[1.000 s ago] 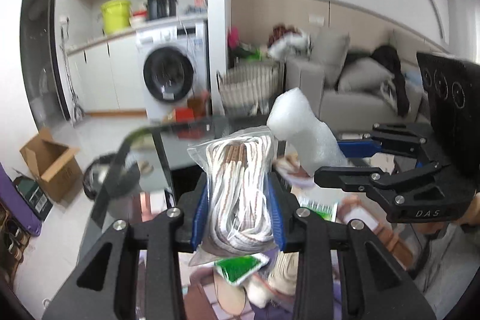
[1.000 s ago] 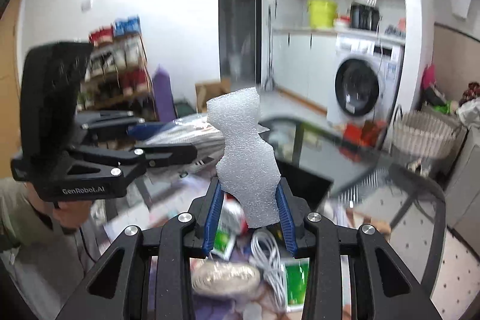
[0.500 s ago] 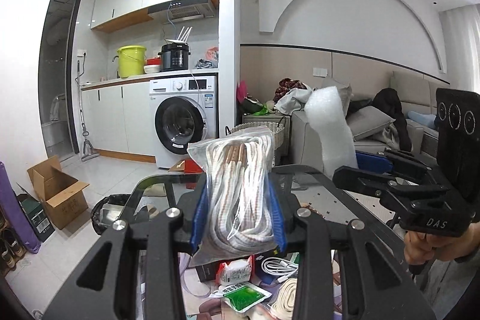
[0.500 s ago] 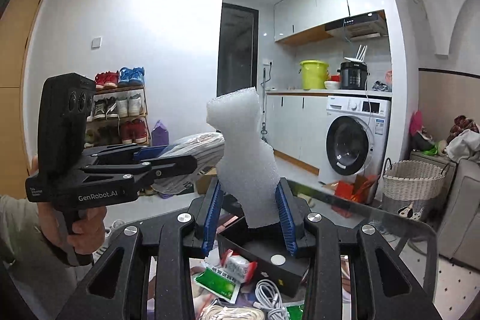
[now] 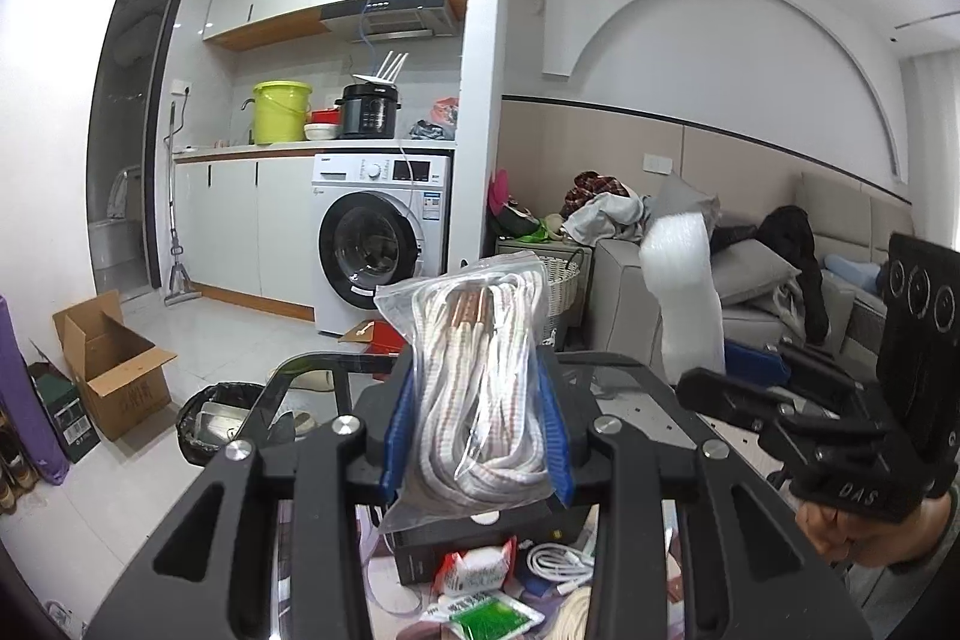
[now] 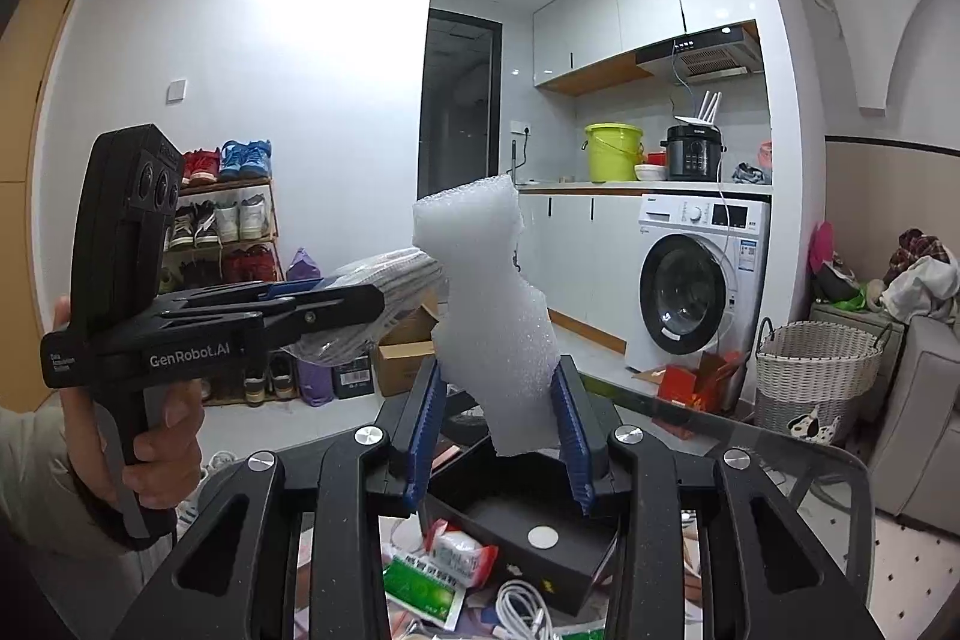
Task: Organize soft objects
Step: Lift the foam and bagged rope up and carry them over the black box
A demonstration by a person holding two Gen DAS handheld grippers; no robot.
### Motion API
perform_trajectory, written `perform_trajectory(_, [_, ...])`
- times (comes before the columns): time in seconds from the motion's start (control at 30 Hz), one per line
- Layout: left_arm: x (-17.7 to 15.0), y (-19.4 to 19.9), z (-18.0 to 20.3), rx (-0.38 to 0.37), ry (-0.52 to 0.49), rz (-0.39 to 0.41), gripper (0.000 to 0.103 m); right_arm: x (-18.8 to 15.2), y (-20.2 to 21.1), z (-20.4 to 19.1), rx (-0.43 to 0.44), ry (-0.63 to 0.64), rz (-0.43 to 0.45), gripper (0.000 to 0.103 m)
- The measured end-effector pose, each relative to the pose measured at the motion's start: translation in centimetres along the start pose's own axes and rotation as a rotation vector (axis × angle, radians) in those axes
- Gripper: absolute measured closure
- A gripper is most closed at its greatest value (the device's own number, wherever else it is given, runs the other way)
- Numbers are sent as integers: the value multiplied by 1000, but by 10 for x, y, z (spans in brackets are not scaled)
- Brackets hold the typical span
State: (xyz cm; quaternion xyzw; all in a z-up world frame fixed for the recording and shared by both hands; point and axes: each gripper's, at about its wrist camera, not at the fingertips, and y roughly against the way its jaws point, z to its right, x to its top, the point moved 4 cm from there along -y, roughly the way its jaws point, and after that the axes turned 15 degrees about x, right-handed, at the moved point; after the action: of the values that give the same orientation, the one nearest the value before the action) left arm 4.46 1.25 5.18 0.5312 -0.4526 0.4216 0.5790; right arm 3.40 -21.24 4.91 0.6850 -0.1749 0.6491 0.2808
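My left gripper [image 5: 475, 430] is shut on a clear bag of coiled white rope [image 5: 480, 388], held up in the air above the table. My right gripper [image 6: 501, 427] is shut on a piece of white foam [image 6: 489, 316], also held high. In the left wrist view the right gripper [image 5: 780, 400] stands to the right with the foam [image 5: 684, 304] sticking up from it. In the right wrist view the left gripper [image 6: 336, 307] is at the left with the bag [image 6: 384, 298].
Below lies a glass table [image 6: 780, 466] with a black box [image 6: 528, 532], green sachets [image 6: 420, 589], a red-white packet [image 5: 474, 571] and white cables [image 6: 522, 604]. Beyond are a washing machine [image 5: 378, 250], a wicker basket [image 6: 810, 370], a sofa [image 5: 780, 292] and a cardboard box [image 5: 108, 364].
Both grippers have risen and tilted upward with their loads; the table clutter has dropped to the bottom of both views. The grips are unchanged.
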Motion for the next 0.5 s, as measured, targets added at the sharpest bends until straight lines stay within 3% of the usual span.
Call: perform_trajectory(0.5, [4,-74,-3,33,96,-105,68,13,-71,49,-58,-70,-28,67])
